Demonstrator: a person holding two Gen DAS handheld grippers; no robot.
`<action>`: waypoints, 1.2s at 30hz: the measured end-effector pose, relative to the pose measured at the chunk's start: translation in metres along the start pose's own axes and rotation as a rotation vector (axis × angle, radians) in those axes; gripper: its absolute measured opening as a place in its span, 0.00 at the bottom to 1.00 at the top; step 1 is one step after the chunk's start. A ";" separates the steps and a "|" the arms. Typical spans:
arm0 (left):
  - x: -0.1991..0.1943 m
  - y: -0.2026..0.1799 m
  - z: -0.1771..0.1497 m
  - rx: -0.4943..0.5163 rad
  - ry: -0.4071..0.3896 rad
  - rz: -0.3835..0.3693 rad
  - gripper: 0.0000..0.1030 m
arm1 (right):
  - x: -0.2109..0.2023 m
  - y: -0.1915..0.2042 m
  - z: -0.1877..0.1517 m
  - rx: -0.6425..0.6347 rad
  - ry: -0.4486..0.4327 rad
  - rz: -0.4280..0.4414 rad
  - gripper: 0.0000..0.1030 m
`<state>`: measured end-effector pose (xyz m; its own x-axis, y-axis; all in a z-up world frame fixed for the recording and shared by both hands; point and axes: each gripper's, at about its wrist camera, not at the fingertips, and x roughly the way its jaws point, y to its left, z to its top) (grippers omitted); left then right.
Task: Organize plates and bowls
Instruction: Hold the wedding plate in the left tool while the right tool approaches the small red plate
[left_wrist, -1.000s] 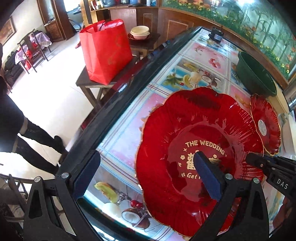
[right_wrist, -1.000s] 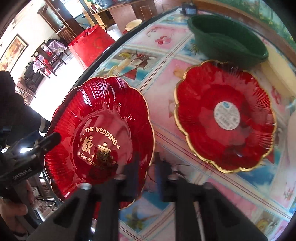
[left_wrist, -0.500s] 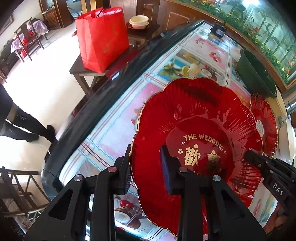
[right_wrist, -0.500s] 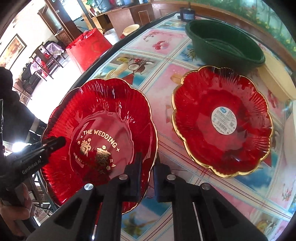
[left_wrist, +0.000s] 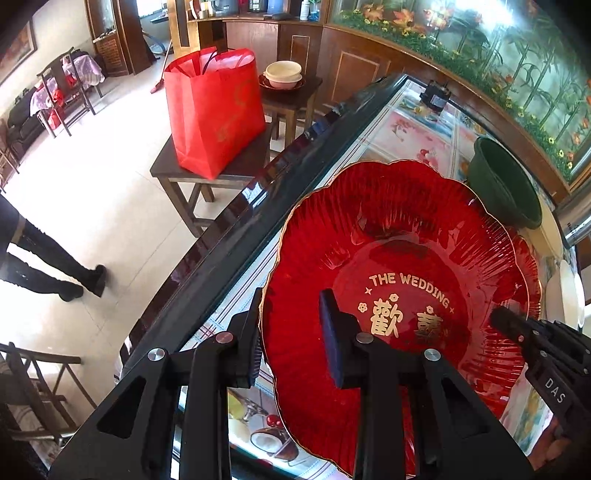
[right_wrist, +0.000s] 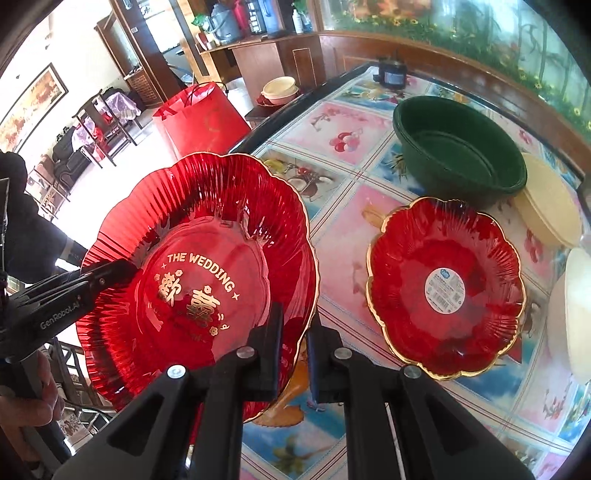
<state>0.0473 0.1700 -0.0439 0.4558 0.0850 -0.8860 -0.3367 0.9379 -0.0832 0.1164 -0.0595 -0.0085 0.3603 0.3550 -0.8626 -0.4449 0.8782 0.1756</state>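
Observation:
A large red scalloped plate with gold "THE WEDDING" lettering is lifted off the table and tilted. My left gripper is shut on its left rim. My right gripper is shut on its opposite rim, and the plate also shows in the right wrist view. A smaller red plate with a gold edge and a white sticker lies flat on the table to the right. A dark green bowl stands behind it.
The table has a fruit-print cover and a dark left edge. Cream bowls stand at the far right. A red bag sits on a low stool beside the table. A person's legs are at left.
My left gripper closed from wide open onto the large plate's rim. Both grippers then lifted and tilted the plate up off the table.

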 end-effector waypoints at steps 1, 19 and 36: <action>0.005 0.001 -0.002 0.001 0.008 0.003 0.27 | 0.003 0.000 0.000 -0.002 0.005 0.000 0.09; 0.037 -0.003 -0.010 0.029 0.054 0.022 0.27 | 0.023 -0.003 -0.020 0.005 0.063 -0.027 0.09; 0.042 -0.006 -0.012 0.047 0.008 0.046 0.27 | 0.031 -0.004 -0.027 0.010 0.066 -0.036 0.11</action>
<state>0.0590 0.1636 -0.0856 0.4337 0.1259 -0.8922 -0.3181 0.9478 -0.0209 0.1073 -0.0610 -0.0486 0.3208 0.3011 -0.8980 -0.4244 0.8933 0.1479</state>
